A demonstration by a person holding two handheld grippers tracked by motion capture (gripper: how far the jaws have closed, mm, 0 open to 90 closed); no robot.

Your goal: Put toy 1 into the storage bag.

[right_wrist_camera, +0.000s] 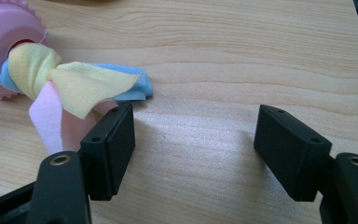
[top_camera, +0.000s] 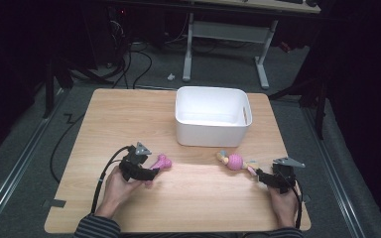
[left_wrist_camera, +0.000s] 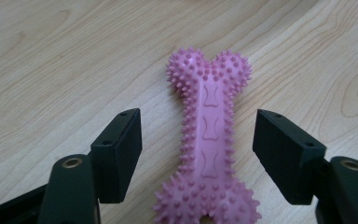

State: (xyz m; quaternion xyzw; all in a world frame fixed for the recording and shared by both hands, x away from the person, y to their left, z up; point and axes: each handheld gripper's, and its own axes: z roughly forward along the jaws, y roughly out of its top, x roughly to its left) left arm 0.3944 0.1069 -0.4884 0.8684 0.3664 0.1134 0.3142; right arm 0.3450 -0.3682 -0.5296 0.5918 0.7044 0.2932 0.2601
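Left hand-held gripper (left_wrist_camera: 198, 154) released astride pink bone (left_wrist_camera: 208, 140), right hand-held gripper (right_wrist_camera: 193, 149) released beside rope toy (right_wrist_camera: 51, 79), white tub (top_camera: 212, 116) behind

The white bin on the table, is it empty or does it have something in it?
Empty, as far as shown: the white bin shows only bare inside walls and floor, though its near wall hides part of the bottom.

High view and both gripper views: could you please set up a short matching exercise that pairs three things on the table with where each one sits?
Things:
1. pink spiky bone
2. rope toy
3. white bin

Places:
A. at the table's far middle, apart from both claws
B. between the open jaws of the left claw
C. its cloth tails beside one jaw of the right claw

Pairs: 1-B, 2-C, 3-A
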